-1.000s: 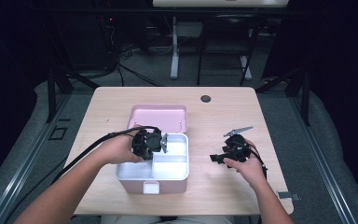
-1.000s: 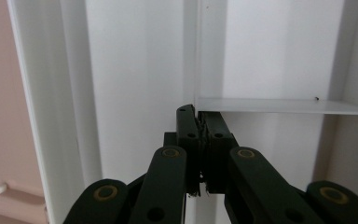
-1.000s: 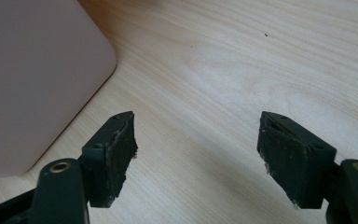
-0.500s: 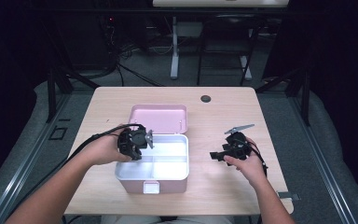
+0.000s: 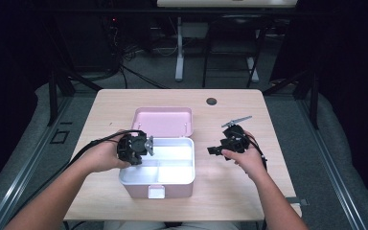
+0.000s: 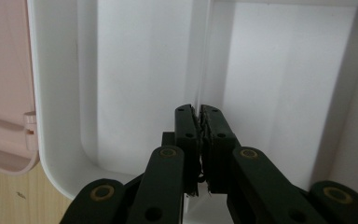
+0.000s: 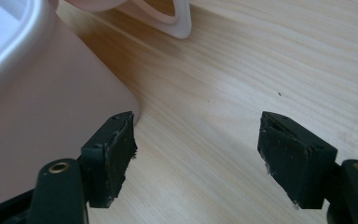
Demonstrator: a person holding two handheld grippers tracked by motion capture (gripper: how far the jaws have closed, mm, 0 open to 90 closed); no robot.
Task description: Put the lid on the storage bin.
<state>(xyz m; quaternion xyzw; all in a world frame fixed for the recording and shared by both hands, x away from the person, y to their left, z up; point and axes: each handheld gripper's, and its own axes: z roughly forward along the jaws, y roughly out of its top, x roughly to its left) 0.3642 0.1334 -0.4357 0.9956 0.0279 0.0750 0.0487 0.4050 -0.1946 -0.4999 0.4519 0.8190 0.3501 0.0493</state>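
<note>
A pink box stands open at the table's middle, its pink lid laid back flat behind it. Inside sits a white tray split into compartments. My left gripper is at the tray's left end, pointing right. In the left gripper view it is shut on the thin white divider that runs away between the compartments. To the right of the box, low over the wood, my right gripper points left at it. Its jaws stand wide open with nothing between them, beside the box's pink wall.
A small dark round disc lies near the table's far edge. Bare wood spreads right of the box and in front of it. The lid's rim shows just beyond the box corner. Chair legs and cables stand behind the table.
My left gripper has drawn back leftward from over the middle of the tray to its left end. The right gripper has hardly moved.
</note>
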